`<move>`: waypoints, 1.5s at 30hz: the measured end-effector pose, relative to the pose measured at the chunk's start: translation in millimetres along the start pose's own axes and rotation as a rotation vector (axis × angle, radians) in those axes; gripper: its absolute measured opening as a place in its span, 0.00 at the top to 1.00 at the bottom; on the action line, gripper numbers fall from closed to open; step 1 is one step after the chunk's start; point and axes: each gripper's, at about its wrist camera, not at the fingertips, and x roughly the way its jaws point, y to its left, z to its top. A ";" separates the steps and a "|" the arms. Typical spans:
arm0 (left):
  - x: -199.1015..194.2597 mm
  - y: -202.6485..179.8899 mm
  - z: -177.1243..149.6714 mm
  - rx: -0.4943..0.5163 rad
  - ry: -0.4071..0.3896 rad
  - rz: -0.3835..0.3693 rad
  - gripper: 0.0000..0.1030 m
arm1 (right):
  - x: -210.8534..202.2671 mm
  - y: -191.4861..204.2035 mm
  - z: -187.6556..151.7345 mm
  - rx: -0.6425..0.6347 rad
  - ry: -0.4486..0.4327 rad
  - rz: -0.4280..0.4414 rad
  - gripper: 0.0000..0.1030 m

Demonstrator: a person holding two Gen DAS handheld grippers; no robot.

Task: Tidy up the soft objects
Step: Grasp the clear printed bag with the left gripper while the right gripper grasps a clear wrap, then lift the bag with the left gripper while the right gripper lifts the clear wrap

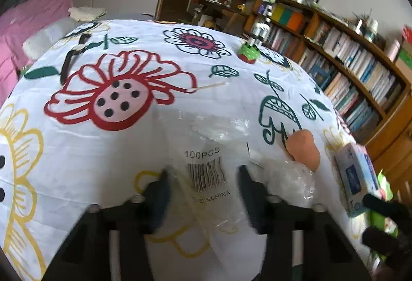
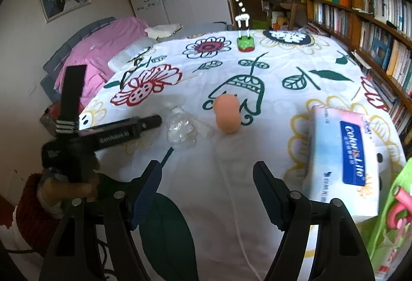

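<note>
A white cloth (image 2: 257,147) printed with big flowers and leaves covers the whole table. Along the far right side runs a long wooden bookshelf (image 2: 373,13) packed with books. On the cloth at the right lies a pack of tissues (image 2: 342,157) with a blue label, and just beside its near corner a green patterned bag (image 2: 391,216) comes in from the edge. Near the middle stands a peach-coloured sponge (image 2: 228,113), rounded and pinched at the waist. Just left of it lies a crumpled clear plastic bag (image 2: 180,130), its label with a barcode (image 1: 208,175) facing up in the left wrist view. The left claw (image 1: 203,193) sits low over this plastic bag, one finger on each side of the barcode; the picture is blurred there, and I cannot tell whether the pads are pressing on the plastic. The right claw (image 2: 206,193) hangs above bare cloth with its fingers well apart and nothing between them; the sponge and the plastic bag lie ahead of it, well clear. At the far end of the table stands a small green and red toy (image 2: 245,44). A thin stick (image 1: 211,86) lies on the red flower print.
</note>
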 end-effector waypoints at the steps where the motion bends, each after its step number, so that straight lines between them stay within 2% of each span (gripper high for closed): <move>1: -1.0 3.4 0.2 -0.013 -0.001 -0.007 0.66 | 4.3 0.1 -0.4 0.005 0.013 0.005 0.28; 2: -2.3 7.6 0.3 -0.032 -0.004 -0.015 0.69 | 7.4 0.2 -0.2 0.010 0.022 0.011 0.28; 8: -11.7 14.8 -0.3 -0.060 -0.030 -0.027 0.72 | 17.8 6.8 2.6 -0.001 0.041 0.015 0.28; 19: -35.0 24.9 4.5 -0.092 -0.099 -0.048 0.73 | 41.2 20.6 20.1 -0.025 0.040 0.014 0.29; 28: -38.1 31.4 3.2 -0.108 -0.105 -0.058 0.73 | 71.0 33.7 34.6 -0.051 0.059 0.021 0.45; 30: -37.1 30.8 2.4 -0.106 -0.101 -0.062 0.73 | 76.9 37.0 35.1 -0.059 0.066 0.020 0.54; 41: -36.7 30.5 1.1 -0.107 -0.099 -0.073 0.73 | 98.6 35.3 35.5 -0.059 0.095 -0.002 0.74; 45: -37.0 30.6 1.0 -0.105 -0.100 -0.074 0.73 | 94.3 37.7 36.6 -0.073 0.085 0.001 0.77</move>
